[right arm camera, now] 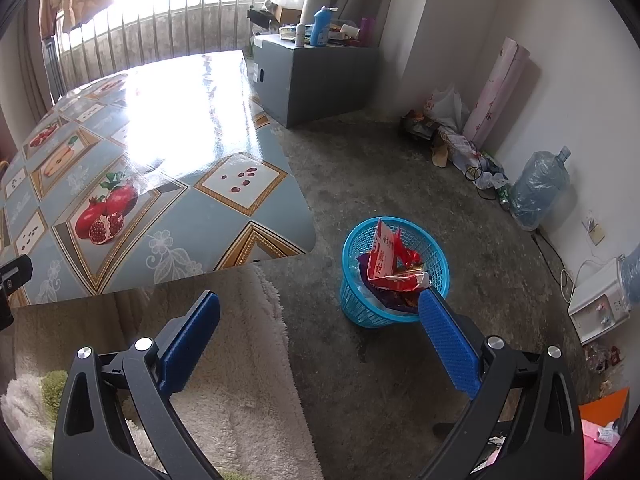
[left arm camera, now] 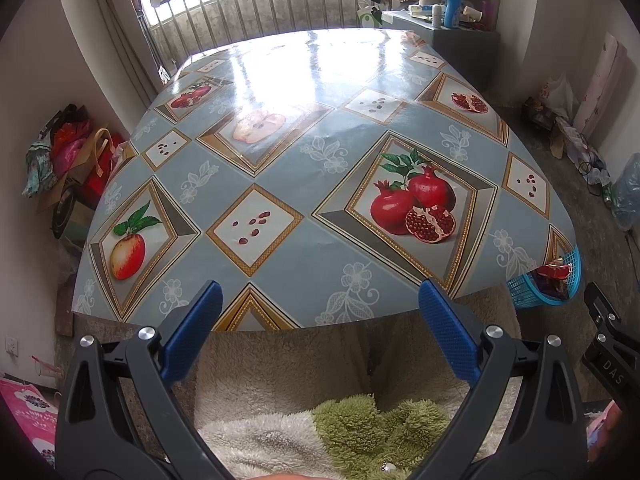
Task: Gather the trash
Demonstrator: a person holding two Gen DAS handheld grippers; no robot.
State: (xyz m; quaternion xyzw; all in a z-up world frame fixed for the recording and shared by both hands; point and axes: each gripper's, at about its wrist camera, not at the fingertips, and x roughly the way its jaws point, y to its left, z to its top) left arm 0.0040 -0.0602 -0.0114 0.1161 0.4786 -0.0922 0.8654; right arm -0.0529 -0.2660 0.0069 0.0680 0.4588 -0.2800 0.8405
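**Mia:** Where is the trash?

**Ben:** It is in the blue basket (right arm camera: 394, 276) on the floor, just past the corner of the table (right arm camera: 224, 216). Red wrappers (right arm camera: 390, 266) stick up out of it.

**Mia:** Is the right gripper (right arm camera: 320, 308) holding anything?

**Ben:** No. Its blue fingers (right arm camera: 450, 338) are spread wide with nothing between them. One fingertip sits just in front of the basket rim.

**Mia:** And the left gripper (left arm camera: 320, 294)?

**Ben:** It is spread wide too, and holds nothing. It hangs over the near edge of the table, above a fluffy white and green robe (left arm camera: 360, 428). The fruit tablecloth (left arm camera: 304, 168) is shiny.
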